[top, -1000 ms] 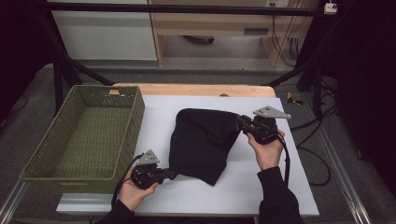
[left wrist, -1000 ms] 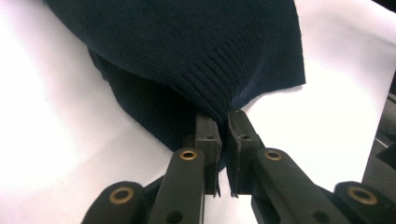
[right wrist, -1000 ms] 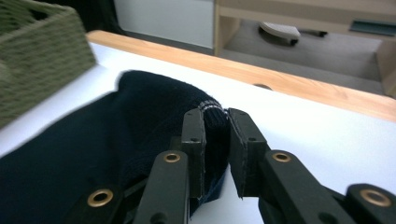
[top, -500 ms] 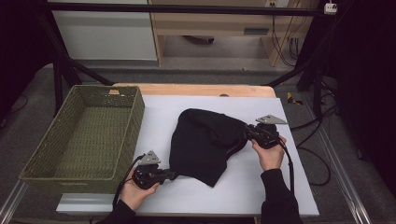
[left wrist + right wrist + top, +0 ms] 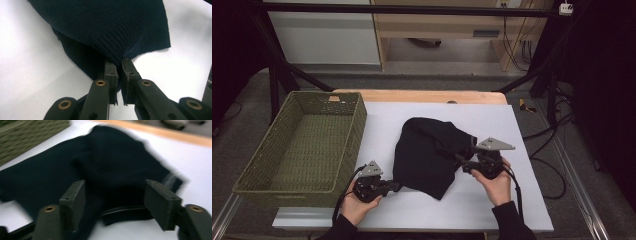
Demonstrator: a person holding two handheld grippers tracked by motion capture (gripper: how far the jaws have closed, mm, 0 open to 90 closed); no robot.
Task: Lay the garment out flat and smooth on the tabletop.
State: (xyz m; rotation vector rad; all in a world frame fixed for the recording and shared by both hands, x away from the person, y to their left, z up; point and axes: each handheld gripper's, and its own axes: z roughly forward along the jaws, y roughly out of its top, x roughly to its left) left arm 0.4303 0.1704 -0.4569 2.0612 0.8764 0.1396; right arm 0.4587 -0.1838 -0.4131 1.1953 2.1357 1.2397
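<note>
Sweater (image 5: 432,152) heaped on counter (image 5: 532,210) right of basket (image 5: 302,145) | left gripper (image 5: 119,66) pinching ribbed hem | right gripper (image 5: 115,197) spread at far edge | advice: close right on one hem layer, lift both evenly

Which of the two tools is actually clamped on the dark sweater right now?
The left tool: its jaws pinch the ribbed hem of the dark sweater. The right tool has its jaws spread wide, with the fabric just ahead of them.
</note>
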